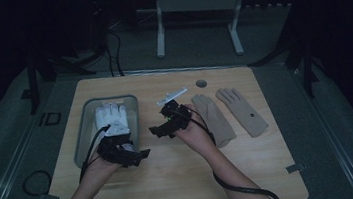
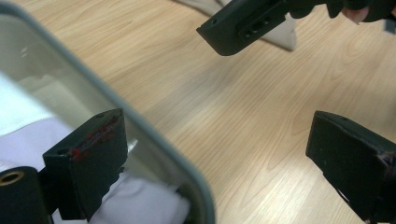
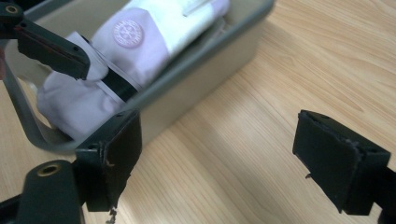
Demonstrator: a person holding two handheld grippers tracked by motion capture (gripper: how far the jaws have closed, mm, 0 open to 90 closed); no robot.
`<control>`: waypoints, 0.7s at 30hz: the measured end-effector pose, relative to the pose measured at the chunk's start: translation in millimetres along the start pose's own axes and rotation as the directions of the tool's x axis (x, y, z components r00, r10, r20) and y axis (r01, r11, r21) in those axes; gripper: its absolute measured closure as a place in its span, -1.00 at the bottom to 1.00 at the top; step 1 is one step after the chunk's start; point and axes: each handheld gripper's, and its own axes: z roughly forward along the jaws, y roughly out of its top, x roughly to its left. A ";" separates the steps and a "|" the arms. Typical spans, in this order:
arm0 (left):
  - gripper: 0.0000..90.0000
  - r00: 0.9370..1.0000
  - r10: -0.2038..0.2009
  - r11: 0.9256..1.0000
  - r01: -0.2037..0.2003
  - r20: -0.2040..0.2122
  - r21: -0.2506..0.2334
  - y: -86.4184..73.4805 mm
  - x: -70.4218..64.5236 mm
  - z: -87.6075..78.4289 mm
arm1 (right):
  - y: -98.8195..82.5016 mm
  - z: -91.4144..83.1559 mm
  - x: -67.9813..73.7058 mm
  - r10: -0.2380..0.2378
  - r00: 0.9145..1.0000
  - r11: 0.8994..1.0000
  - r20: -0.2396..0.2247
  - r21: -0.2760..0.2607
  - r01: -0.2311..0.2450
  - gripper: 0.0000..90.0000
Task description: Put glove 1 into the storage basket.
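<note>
A grey tray on the left of the wooden table holds white gloves. My left gripper hovers at the tray's near right corner, open; in the left gripper view the tray rim runs between its jaws, one jaw over a white glove. My right gripper stands open just right of the tray, nothing in it, facing the tray wall and a glove with a round emblem. Two beige gloves lie flat farther right.
A small round hole sits near the table's far edge, and a white flat piece shows above the right gripper. Bare wood stretches along the near half of the table. A table frame stands on the floor beyond.
</note>
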 end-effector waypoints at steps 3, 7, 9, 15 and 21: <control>-0.87 1.000 -0.001 1.000 0.002 0.014 -0.016 0.4 -2.9 6.3 | -7.8 -7.3 -7.8 0.006 1.000 1.000 0.018 -0.005 -0.006 -0.65; -0.87 1.000 0.003 0.999 -0.002 0.021 -0.036 0.7 -7.8 12.2 | -17.9 -15.1 -15.8 0.004 1.000 1.000 0.031 0.001 -0.004 -0.65; -0.87 0.999 0.007 0.999 -0.005 0.039 -0.049 0.7 -11.6 14.7 | -23.0 -19.3 -19.2 0.016 0.999 1.000 0.033 -0.003 -0.016 -0.65; -0.87 0.993 0.077 0.997 -0.074 0.090 -0.035 0.9 -28.3 25.9 | -38.0 -29.6 -28.4 0.024 0.999 1.000 0.036 -0.018 -0.023 -0.65; -0.87 0.984 0.104 0.994 -0.099 0.144 -0.042 -0.3 -44.8 38.9 | -51.9 -36.5 -34.0 0.033 0.999 0.999 0.038 -0.024 -0.032 -0.65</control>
